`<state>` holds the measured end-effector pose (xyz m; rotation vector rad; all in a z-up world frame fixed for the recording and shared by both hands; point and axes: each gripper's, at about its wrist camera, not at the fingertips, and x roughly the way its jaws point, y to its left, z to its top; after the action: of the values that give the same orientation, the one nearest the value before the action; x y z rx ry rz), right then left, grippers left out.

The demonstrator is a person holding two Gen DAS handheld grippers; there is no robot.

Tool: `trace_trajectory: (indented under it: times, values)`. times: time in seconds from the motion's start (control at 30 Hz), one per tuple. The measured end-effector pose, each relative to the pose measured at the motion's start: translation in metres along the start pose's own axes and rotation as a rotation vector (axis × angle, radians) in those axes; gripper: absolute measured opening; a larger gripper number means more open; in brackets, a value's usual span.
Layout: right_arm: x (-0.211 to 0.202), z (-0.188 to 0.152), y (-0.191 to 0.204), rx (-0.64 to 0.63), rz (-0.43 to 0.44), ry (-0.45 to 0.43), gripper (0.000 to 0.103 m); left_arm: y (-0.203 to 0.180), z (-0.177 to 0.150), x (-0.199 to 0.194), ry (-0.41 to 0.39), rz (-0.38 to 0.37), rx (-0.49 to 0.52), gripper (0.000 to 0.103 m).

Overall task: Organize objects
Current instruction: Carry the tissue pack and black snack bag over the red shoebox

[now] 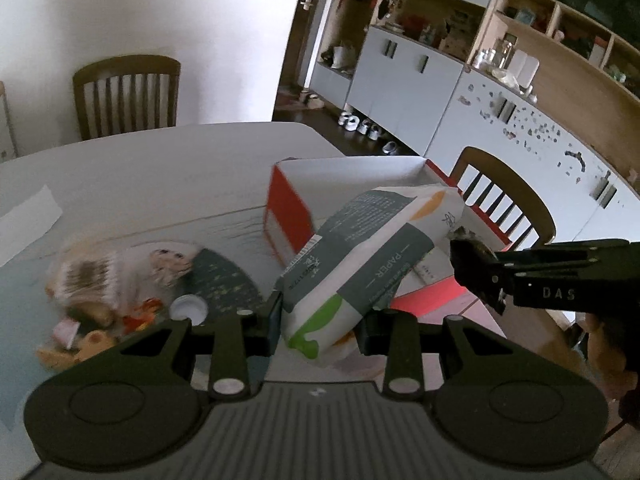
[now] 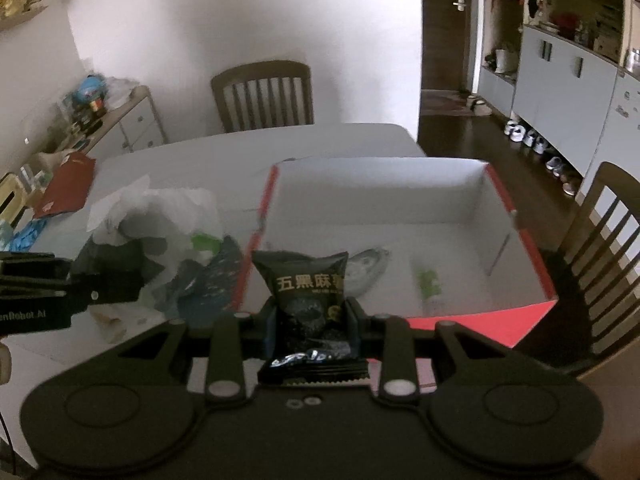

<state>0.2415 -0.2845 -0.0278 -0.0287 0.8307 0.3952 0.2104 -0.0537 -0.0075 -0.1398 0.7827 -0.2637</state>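
A big white table (image 2: 320, 140) stands in a room with a white wall, and the red cardboard box with white insides (image 2: 516, 208) sits on it. Wooden chairs with slatted backs (image 2: 262, 94) wait behind the table and beside the box. Past the box runs a long row of pale blue cupboards (image 1: 404, 76) with little shoes (image 1: 362, 124) on the dark floor under them.

The left gripper (image 1: 320, 322) has its two black fingers squeezed tight on a soft white paper pack with grey and green print (image 1: 360, 264). The pack sticks up at a slant, right in front of the box's near corner. Left of the box, on the table, lies a blurry pile of small toys and snacks (image 1: 96, 292) with a white bottle cap (image 1: 188, 308) just beside it.

The right gripper (image 2: 310, 320) has its fingers pinched on a small black snack bag with gold letters (image 2: 308, 292). The bag stands upright, over the box's near red edge. Inside the box, on its white floor, lie a silver packet (image 2: 370, 266) and a little green and white packet (image 2: 430, 284), a bit apart. Left of the box sits a heap of crumpled white plastic bags (image 2: 156, 216). Further left of the box is a red folder (image 2: 66, 188), lying at the table's side.
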Motion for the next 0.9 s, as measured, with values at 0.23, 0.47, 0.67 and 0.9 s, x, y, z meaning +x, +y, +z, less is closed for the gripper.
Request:
trace_trajectory:
  times: [0.23, 0.47, 0.67, 0.9]
  values:
    - [0.004, 0.008, -0.035, 0.021, -0.020, -0.011, 0.032, -0.033, 0.014, 0.029, 0.021, -0.012, 0.043, 0.034]
    - [0.015, 0.020, -0.061, 0.023, -0.053, -0.020, 0.032, -0.063, 0.037, 0.059, 0.034, -0.013, 0.094, 0.034]
    - [0.035, 0.031, -0.080, 0.013, -0.081, -0.003, 0.032, -0.082, 0.050, 0.095, 0.060, 0.016, 0.142, 0.034]
    - [0.063, 0.038, -0.099, 0.020, -0.071, 0.037, 0.032, -0.090, 0.060, 0.133, 0.102, 0.057, 0.179, 0.034]
